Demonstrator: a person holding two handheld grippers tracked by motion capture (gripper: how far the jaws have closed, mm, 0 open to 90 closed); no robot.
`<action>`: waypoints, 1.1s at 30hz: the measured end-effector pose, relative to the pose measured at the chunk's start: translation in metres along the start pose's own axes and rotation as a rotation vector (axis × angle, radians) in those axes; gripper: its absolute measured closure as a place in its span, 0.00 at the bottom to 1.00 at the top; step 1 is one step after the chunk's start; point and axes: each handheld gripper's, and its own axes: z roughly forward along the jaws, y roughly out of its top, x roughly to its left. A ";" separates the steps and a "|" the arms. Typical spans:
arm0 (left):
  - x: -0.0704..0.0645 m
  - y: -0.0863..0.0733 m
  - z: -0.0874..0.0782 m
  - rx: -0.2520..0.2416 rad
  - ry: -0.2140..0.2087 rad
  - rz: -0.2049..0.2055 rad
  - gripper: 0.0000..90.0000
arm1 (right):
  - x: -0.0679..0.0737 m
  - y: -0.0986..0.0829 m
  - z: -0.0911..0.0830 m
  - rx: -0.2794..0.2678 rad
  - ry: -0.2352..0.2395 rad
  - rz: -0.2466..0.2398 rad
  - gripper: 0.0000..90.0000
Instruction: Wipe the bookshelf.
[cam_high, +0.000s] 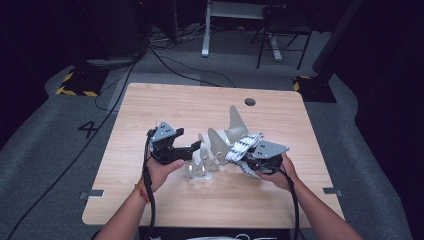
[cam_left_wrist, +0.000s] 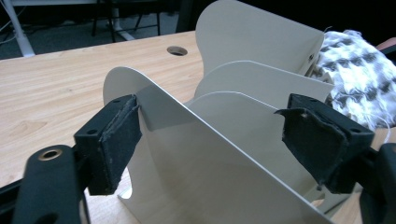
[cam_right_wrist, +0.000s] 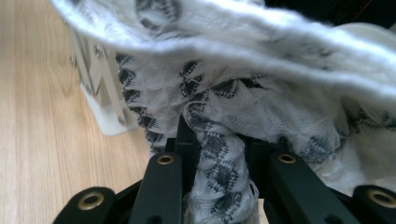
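— What is seen of the surface and room?
— A light wooden table (cam_high: 150, 115) is set on grey carpet in a dark room.
— And the tools?
— The left gripper (cam_left_wrist: 210, 135) is held wide apart around a white divider rack (cam_left_wrist: 243, 84). A patterned cloth (cam_right_wrist: 219, 154) is clamped by the right gripper (cam_right_wrist: 219, 182), just beside the rack.

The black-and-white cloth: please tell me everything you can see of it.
The cloth is a soft, woven or knitted fabric, white with a black diamond-like pattern and loose threads. A bunched part is clamped between the jaws of the right gripper. The rest drapes upward, beside the cream-coloured rack with curved dividers, on the table.
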 end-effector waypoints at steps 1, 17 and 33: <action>-0.001 0.001 0.002 0.000 -0.004 0.005 0.21 | 0.000 -0.001 0.000 0.011 -0.009 -0.018 0.83; 0.000 0.005 -0.024 -0.048 0.045 0.082 0.22 | -0.008 -0.046 0.022 0.149 -0.048 0.062 0.83; -0.015 -0.029 -0.068 0.023 0.115 0.260 0.19 | 0.012 0.002 -0.006 -0.085 -0.032 0.013 0.83</action>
